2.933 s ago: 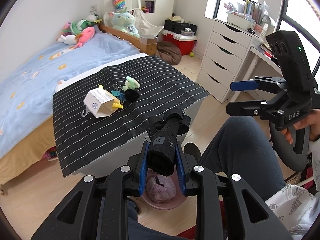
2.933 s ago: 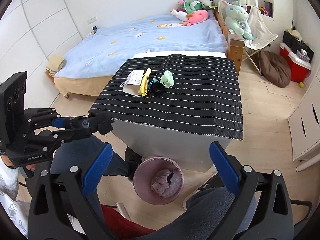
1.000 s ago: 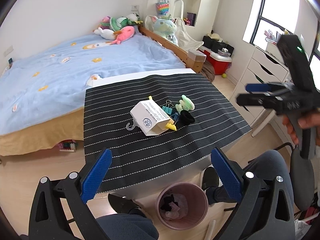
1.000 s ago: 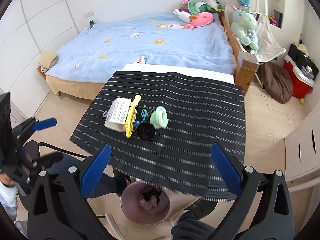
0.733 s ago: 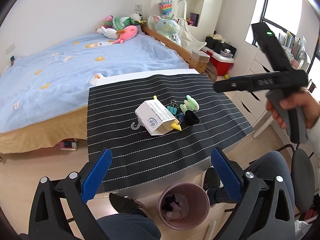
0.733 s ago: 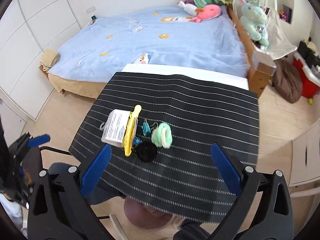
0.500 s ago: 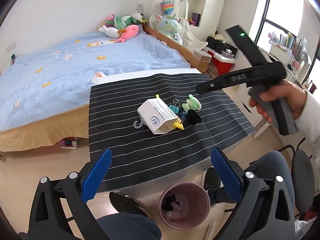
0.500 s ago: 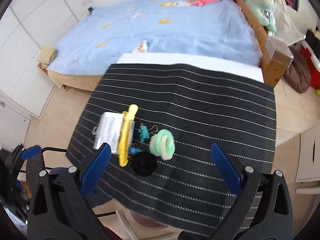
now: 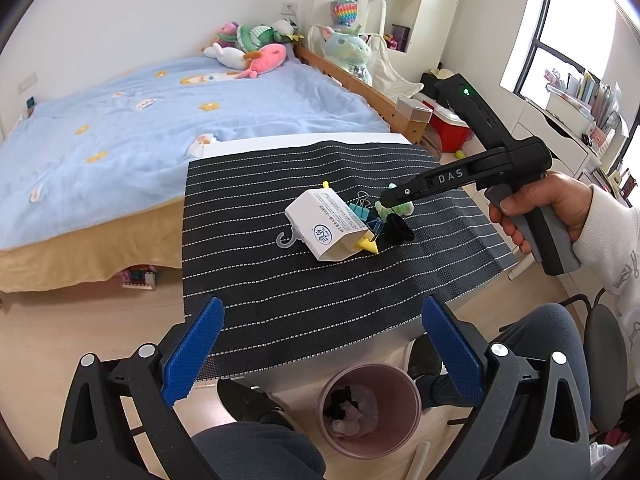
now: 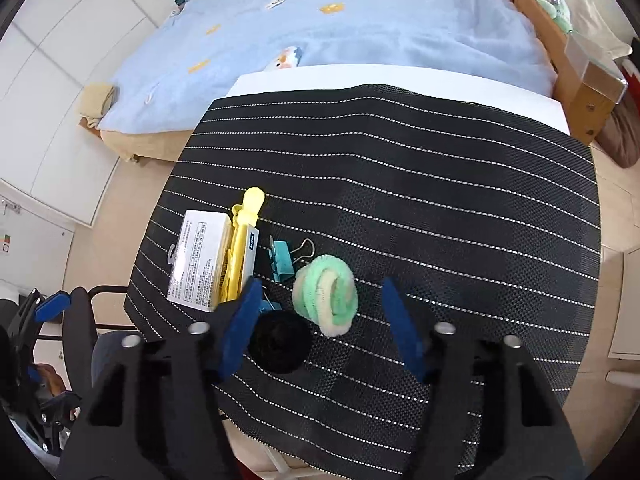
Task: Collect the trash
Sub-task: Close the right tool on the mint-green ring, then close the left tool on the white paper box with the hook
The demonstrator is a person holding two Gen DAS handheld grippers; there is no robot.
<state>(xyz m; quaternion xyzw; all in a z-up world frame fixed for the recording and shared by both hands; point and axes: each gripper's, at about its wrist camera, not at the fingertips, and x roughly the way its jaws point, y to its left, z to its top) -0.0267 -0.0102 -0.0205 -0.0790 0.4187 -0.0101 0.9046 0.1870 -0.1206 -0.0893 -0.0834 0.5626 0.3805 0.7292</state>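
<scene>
A small pile lies on the black striped mat (image 9: 280,292): a white box (image 9: 324,226) with a yellow clip (image 10: 242,240), teal binder clips (image 10: 282,262), a green hair scrunchie (image 10: 325,294) and a black scrunchie (image 10: 280,342). My right gripper (image 10: 324,320) is open just above the two scrunchies; it also shows in the left wrist view (image 9: 390,200). My left gripper (image 9: 320,352) is open and empty over the mat's near edge. A pink trash bin (image 9: 370,412) with some waste stands on the floor below the table.
A bed with a blue blanket (image 9: 140,120) and plush toys stands behind the table. A white drawer unit (image 9: 560,152) and a red cooler (image 9: 448,128) are at the right. The person's knees (image 9: 256,452) and a chair are beside the bin.
My left gripper let a black object go into the bin and now hangs open. My right gripper moved forward and down over the pile, and its fingers have narrowed around the scrunchies.
</scene>
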